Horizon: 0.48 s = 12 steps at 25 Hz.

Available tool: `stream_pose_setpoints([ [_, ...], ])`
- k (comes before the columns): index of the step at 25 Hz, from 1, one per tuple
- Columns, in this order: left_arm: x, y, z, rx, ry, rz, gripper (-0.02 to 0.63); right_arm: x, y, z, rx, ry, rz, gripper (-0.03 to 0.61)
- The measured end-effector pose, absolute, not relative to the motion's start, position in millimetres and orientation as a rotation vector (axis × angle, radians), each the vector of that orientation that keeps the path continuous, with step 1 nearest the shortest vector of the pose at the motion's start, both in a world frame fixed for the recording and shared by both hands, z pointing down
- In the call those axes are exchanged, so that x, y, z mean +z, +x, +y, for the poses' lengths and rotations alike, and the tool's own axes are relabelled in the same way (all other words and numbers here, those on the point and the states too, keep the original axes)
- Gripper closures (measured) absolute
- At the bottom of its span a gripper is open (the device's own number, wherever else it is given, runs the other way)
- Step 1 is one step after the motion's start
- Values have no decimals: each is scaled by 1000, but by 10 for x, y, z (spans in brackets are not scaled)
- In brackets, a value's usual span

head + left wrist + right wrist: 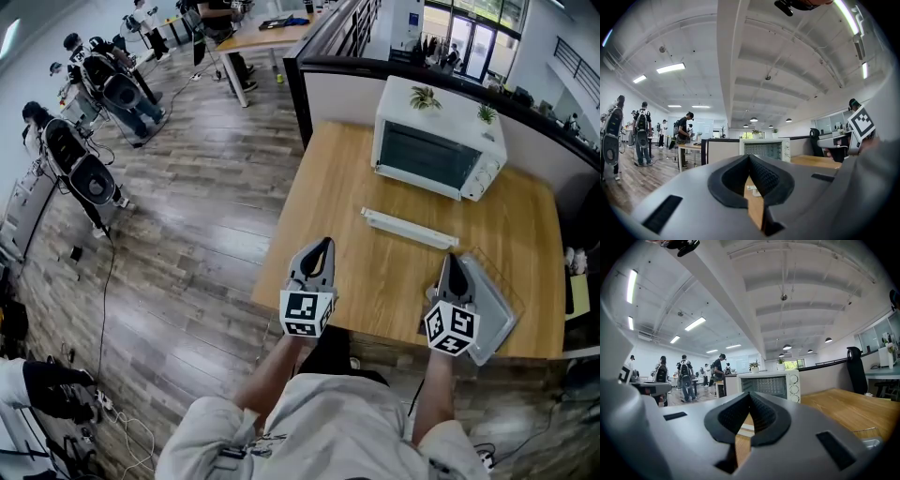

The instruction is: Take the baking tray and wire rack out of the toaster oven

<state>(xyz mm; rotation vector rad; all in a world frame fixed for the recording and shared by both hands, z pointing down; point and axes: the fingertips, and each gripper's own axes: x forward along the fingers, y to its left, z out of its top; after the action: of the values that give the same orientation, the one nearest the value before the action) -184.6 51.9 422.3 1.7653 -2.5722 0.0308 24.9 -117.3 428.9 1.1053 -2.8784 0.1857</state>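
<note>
The white toaster oven stands at the far side of the wooden table with its glass door closed. It also shows ahead in the left gripper view and the right gripper view. A grey baking tray with a wire rack over it lies on the table's near right corner; its edge shows low at the right. My right gripper rests just left of it, shut and empty. My left gripper rests near the table's front left, shut and empty.
A long white strip lies on the table in front of the oven. Two small potted plants stand on the oven's top. A dark partition wall runs behind the table. People with equipment stand on the wooden floor at far left.
</note>
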Motion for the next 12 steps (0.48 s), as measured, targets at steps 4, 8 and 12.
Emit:
stream_pose_setpoints([
  [4, 4224, -1852, 493, 32, 1763, -2575, 598, 4303, 240, -1206, 187, 1099, -2875, 557],
  [8, 4226, -1864, 485, 37, 1756, -2578, 598, 4304, 222, -1232, 191, 1092, -2878, 557],
  [12, 4213, -1872, 465, 41, 1749, -2577, 598, 4286, 219, -1261, 191, 1089, -2877, 557],
])
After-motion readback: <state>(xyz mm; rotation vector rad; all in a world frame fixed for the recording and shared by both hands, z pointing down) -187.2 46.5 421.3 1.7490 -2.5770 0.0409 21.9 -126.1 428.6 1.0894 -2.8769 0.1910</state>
